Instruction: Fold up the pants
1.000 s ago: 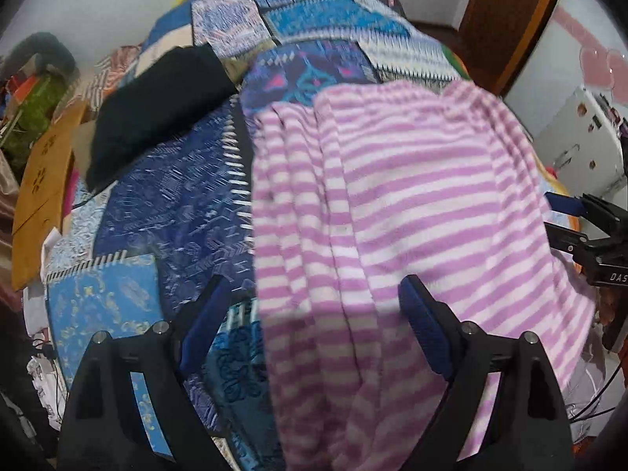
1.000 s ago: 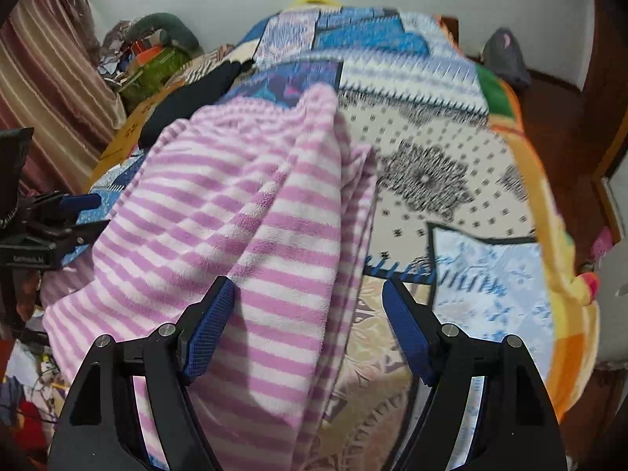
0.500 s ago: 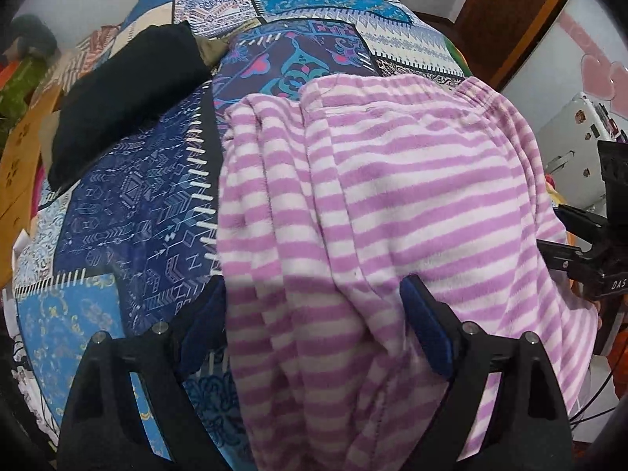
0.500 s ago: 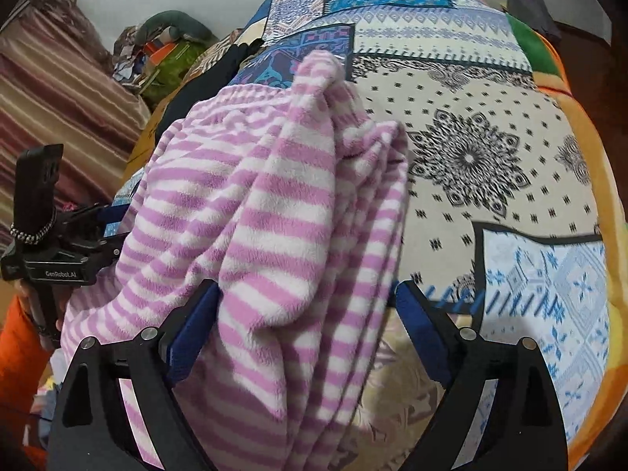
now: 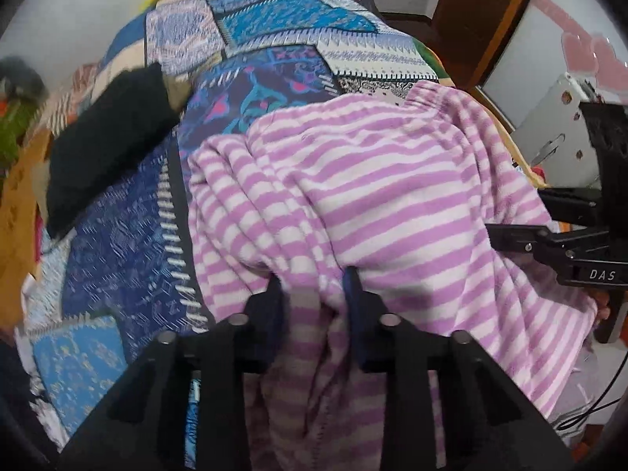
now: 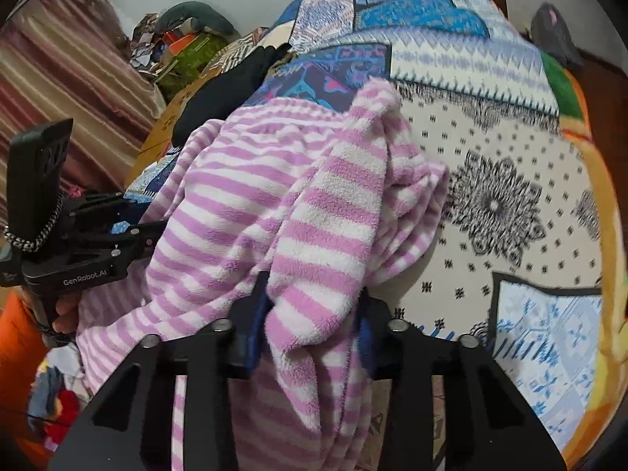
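Closing at lower centre of the left wrist view, left gripper [image 5: 312,294] jaws with a bunch of the pink-striped pants [image 5: 376,196] pinched between the pads, pants heaped across the centre and right over the patchwork bedspread [image 5: 129,235], black cloth [image 5: 106,145] at upper left, right gripper [image 5: 565,251] at the right edge. Closing likewise at lower centre of the right wrist view, right gripper [image 6: 314,298] jaws squeezing a thick fold of the pants [image 6: 274,204], pants piled centre-left on the bedspread [image 6: 510,196], left gripper [image 6: 98,243] at the left edge, a hand [image 6: 64,316] below it.
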Demonstrator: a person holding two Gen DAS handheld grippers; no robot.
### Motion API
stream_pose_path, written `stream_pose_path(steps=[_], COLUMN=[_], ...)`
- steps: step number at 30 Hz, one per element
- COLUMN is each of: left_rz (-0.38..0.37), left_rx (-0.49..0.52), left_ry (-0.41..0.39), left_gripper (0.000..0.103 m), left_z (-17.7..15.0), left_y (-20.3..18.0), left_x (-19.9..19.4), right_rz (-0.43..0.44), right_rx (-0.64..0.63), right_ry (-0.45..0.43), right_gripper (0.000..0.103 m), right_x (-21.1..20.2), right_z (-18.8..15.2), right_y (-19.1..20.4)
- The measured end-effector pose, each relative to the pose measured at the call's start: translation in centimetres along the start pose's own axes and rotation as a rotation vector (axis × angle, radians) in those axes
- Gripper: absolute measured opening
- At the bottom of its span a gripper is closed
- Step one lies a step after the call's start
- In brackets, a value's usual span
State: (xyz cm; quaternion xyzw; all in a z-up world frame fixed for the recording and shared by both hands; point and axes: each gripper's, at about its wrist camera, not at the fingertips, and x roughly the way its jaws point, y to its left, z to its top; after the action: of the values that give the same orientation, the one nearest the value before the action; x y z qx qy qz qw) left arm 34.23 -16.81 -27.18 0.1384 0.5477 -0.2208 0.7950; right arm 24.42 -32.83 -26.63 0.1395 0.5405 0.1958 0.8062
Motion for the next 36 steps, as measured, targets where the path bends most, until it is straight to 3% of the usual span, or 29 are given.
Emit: stream_pose_path(steps=[6, 11, 13, 16, 19, 20, 21, 22, 23, 24, 25, 32, 36], left_rz=[-0.020, 0.005, 0.020, -0.001, 0.008, 0.018, 0.024, 0.020, 0.014, 0.007, 0.005, -0.021, -0.040], left_rx=[-0.035, -0.035, -0.035, -0.032, -0.018, -0.023, -0.036, -0.049, -0.062, -0.077, -0.085, -0.107, -0.085], left_ry=[-0.058, -0.112, -0.152, -0.220, -0.238, -0.235, -0.215, -0.189, -0.158, -0.135, -0.117, 0.013, 0.060], left_gripper=[0.019, 0.015, 0.000, 0.000, 0.001, 0.004, 0.015, 0.033, 0.044, 0.064, 0.072, 0.074, 0.075], left_z=[0.5, 0.8, 1.0, 1.3, 1.6, 1.5, 1.4, 1.1, 0.8, 0.5, 0.1, -1.7, -1.8], left_y=[0.5, 0.6, 0.9, 1.2, 1.5, 1.7, 2.2, 2.5, 3.0, 3.5, 3.8, 4.5, 3.9], left_x=[-2.2, -4.1, -5.5, -8.2, -9.4, -9.4, -9.0, -8.5, -7.7, -6.9, -6.2, -1.4, 0.5], right_rz=[-0.031, -0.031, -0.034, -0.037, -0.070, -0.076, -0.086, -0.095, -0.105, -0.110, -0.113, -0.143, -0.151], right_rx=[-0.044, -0.061, -0.084, -0.118, -0.155, -0.159, -0.157, -0.151, -0.144, -0.135, -0.125, -0.039, 0.005], right_ry=[-0.045, -0.100, -0.122, -0.144, -0.140, -0.138, -0.131, -0.125, -0.118, -0.110, -0.102, -0.035, -0.043], right_gripper=[0.026, 0.025, 0.025, 0.023, 0.023, 0.023, 0.023, 0.023, 0.023, 0.023, 0.024, 0.035, 0.059], right_x=[-1.5, -3.2, -3.7, -4.2, -3.9, -3.8, -3.7, -3.5, -3.4, -3.4, -3.3, -2.1, -2.5], right_z=[0.8, 2.1, 2.9, 3.9, 4.7, 4.6, 4.5, 4.3, 4.0, 3.7, 3.4, 0.8, -0.4], right_y=[1.1, 2.1, 3.1, 4.5, 5.4, 5.3, 5.1, 4.8, 4.4, 4.0, 3.7, 0.4, -1.0])
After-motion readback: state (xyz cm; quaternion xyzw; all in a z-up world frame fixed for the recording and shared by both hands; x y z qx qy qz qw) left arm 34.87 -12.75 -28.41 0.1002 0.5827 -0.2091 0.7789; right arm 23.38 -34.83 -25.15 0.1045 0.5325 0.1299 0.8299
